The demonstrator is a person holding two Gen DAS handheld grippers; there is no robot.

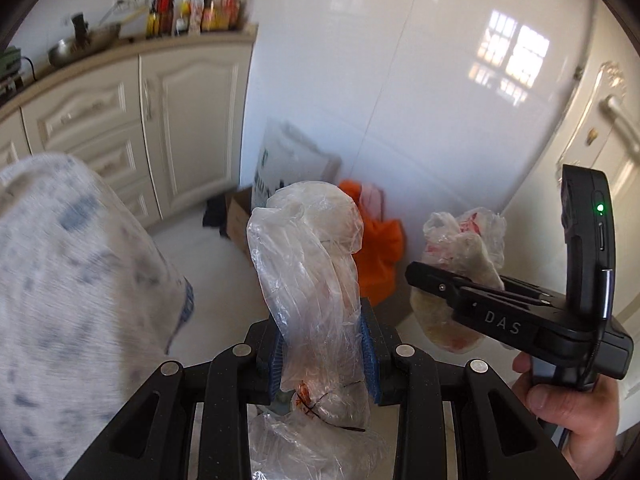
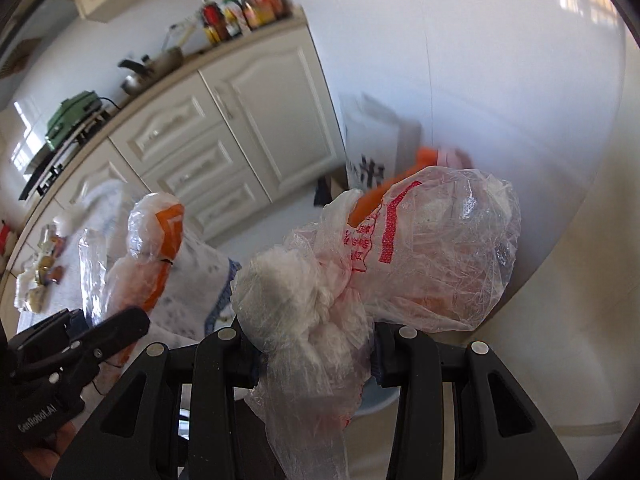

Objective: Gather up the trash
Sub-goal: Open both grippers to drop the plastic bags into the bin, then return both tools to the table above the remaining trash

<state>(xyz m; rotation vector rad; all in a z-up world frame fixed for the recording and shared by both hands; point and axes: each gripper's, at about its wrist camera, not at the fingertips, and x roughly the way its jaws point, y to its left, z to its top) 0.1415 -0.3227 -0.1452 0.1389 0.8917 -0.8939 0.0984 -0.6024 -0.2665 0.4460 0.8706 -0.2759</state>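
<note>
Left jaws clenched on a clear plastic bag (image 1: 316, 280), blue pads (image 1: 370, 364) pressing both sides; bag stands up between them, loose end hanging below. Right jaws clenched on a knotted bag with red print (image 2: 420, 256), grip at the knot, bulk of it lying to the right. Right gripper (image 1: 412, 270) seen from the left camera, a hand (image 1: 576, 408) on its handle. Near left: blue-patterned cloth (image 1: 72, 288), blurred. Far floor by the white wall: orange bag (image 1: 380, 252), cardboard box (image 1: 236, 216). Far left: cream cabinets (image 1: 192, 128), bottles (image 1: 200, 4) on the worktop (image 1: 120, 54).
</note>
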